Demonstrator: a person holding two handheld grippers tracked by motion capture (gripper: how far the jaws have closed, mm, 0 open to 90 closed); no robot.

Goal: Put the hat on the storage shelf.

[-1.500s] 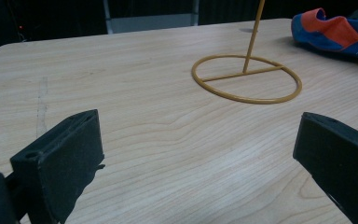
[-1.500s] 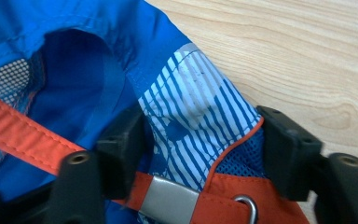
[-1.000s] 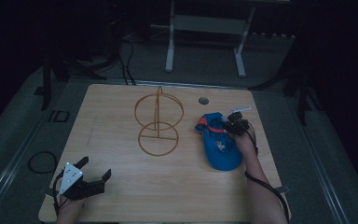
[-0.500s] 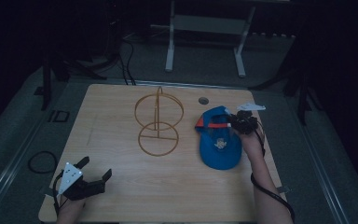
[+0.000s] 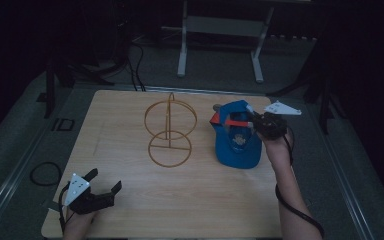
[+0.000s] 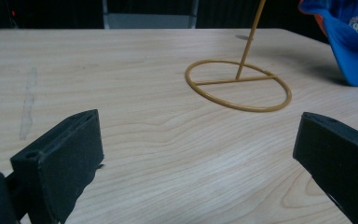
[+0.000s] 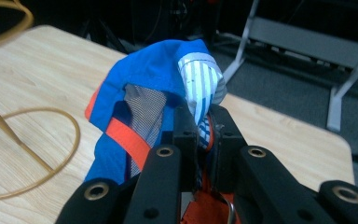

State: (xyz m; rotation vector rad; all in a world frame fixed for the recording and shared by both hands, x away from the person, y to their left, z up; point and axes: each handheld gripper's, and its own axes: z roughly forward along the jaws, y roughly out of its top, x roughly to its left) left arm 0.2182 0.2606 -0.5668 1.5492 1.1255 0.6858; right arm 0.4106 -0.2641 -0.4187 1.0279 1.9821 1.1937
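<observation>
The right gripper (image 5: 254, 121) is clamped on the blue cap (image 5: 236, 144) near the table's (image 5: 120, 120) right edge. The left gripper (image 5: 105, 182) gapes empty at the front left corner; a wire stand (image 5: 170, 131) stands mid-table.

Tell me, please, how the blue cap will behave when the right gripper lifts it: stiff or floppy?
Probably floppy: the blue cap is thin fabric and mesh that folds where the right gripper pinches its edge. It likely weighs little, since that small pinch holds its back up while its brim rests on the table. The brim looks flatter, perhaps stiffer.
</observation>
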